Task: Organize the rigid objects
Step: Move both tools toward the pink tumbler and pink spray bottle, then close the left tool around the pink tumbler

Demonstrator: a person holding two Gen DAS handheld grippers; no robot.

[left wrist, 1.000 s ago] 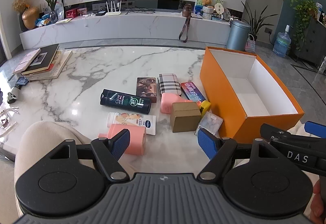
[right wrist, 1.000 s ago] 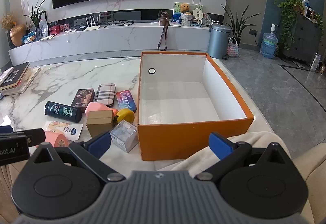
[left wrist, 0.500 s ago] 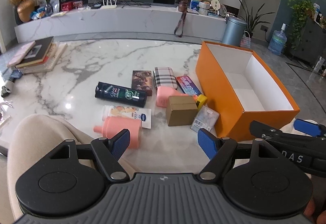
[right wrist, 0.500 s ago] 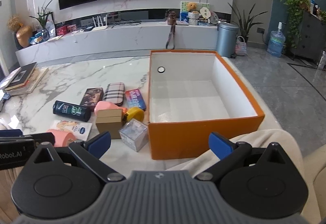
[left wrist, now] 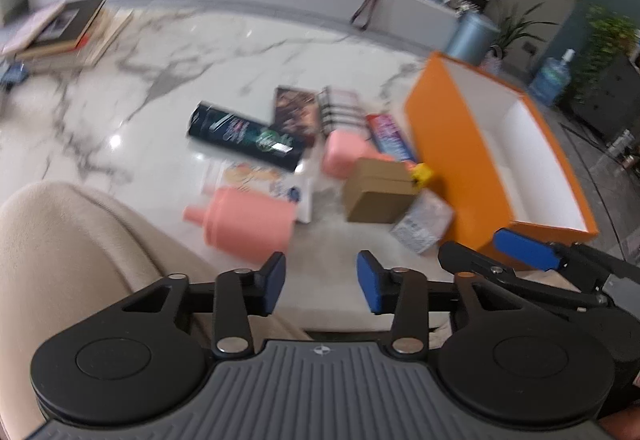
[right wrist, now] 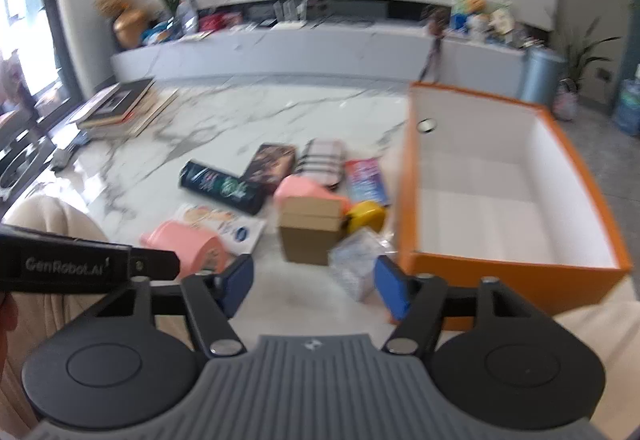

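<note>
An empty orange box (left wrist: pixel 440 144) (right wrist: pixel 512 272) with a white inside stands at the right of the marble table. Left of it lie several items: a pink bottle (left wrist: pixel 248 224) (right wrist: pixel 188 244), a brown carton (left wrist: pixel 378 190) (right wrist: pixel 310 228), a clear packet (left wrist: pixel 424 226) (right wrist: pixel 356 264), a dark shampoo bottle (left wrist: pixel 244 136) (right wrist: pixel 220 186), a checked case (left wrist: pixel 338 108) and a yellow piece (right wrist: pixel 366 216). My left gripper (left wrist: pixel 320 282) is open and empty, above the table's near edge. My right gripper (right wrist: pixel 314 286) is open and empty, just short of the clear packet.
A stack of books (left wrist: pixel 68 28) lies at the table's far left. A beige cushion (left wrist: pixel 72 252) is at the near left. A long TV shelf (right wrist: pixel 320 44) and a bin (right wrist: pixel 542 76) stand behind the table.
Both grippers have moved forward and down toward the items, and both have narrowed their jaws. The right view has swung left onto the pile.
</note>
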